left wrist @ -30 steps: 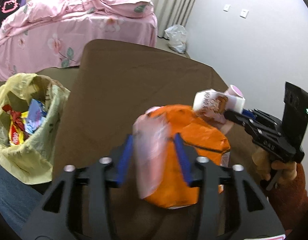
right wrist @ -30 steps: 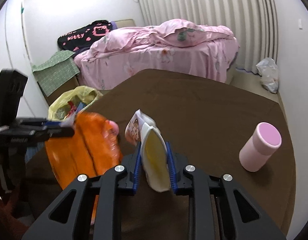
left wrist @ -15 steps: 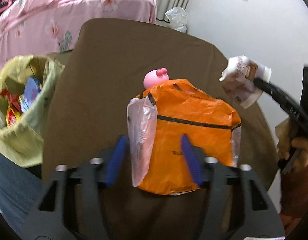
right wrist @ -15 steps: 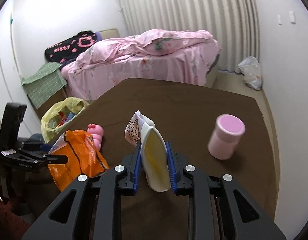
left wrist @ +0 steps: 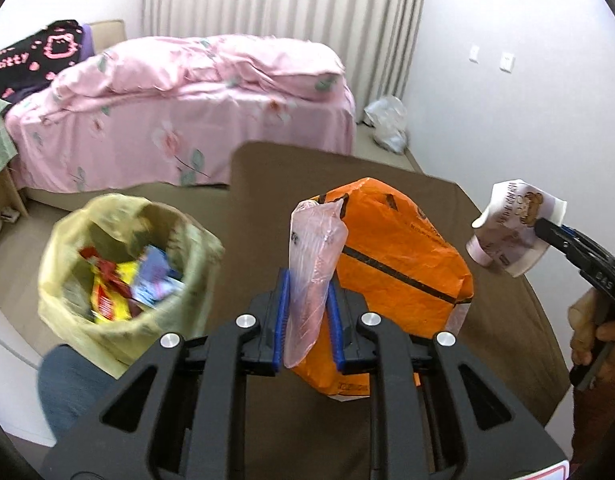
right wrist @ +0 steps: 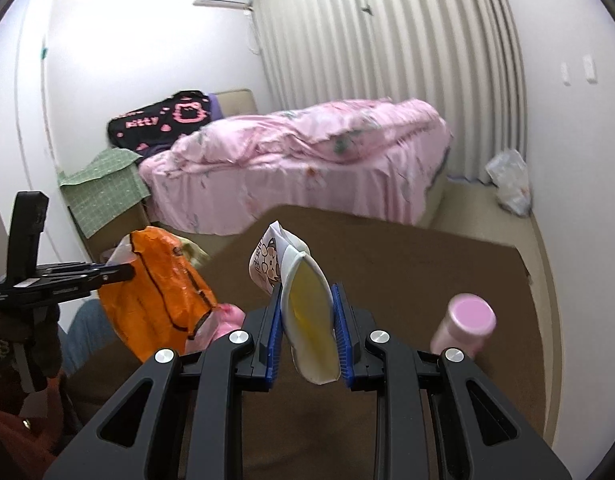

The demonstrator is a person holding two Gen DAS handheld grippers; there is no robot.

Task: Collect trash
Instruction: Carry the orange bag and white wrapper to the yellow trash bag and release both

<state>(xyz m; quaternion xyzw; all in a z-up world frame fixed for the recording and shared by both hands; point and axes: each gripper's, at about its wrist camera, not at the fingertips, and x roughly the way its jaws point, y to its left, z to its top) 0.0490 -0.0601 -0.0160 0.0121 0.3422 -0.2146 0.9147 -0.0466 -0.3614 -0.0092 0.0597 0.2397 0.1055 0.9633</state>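
- The left gripper (left wrist: 307, 320) has its jaws pressed onto the pinkish clear edge of an orange plastic bag (left wrist: 399, 248), which hangs lifted above the brown desk (left wrist: 291, 176), its bulk spreading to the right of the blue pads
- From the right wrist view the same orange plastic bag (right wrist: 163, 292) shows at the left, dangling from the left gripper (right wrist: 115, 274) over the desk's near-left edge
- The right gripper (right wrist: 307, 332) has its jaws clamped narrow around a crumpled white wrapper (right wrist: 303, 312) with a yellow inner face and a cartoon print on its upper flap; the wrapper stands up between the blue pads, clear of the desk (right wrist: 427, 264)
- In the left wrist view that white wrapper (left wrist: 515, 228) is seen at the right, pinched at the tip of the right gripper (left wrist: 547, 230), held above the desk's right side
- A yellow trash bag (left wrist: 123, 272) sits open on the floor just left of the desk, holding red, yellow and blue packets
- A pink cup (right wrist: 465, 328) lies tilted on the desk to the right of the right gripper, blurred
- A pink toy (right wrist: 223, 324) lies on the desk below the orange bag, partly hidden
- Behind the desk stands a bed (left wrist: 195, 112) with pink floral bedding
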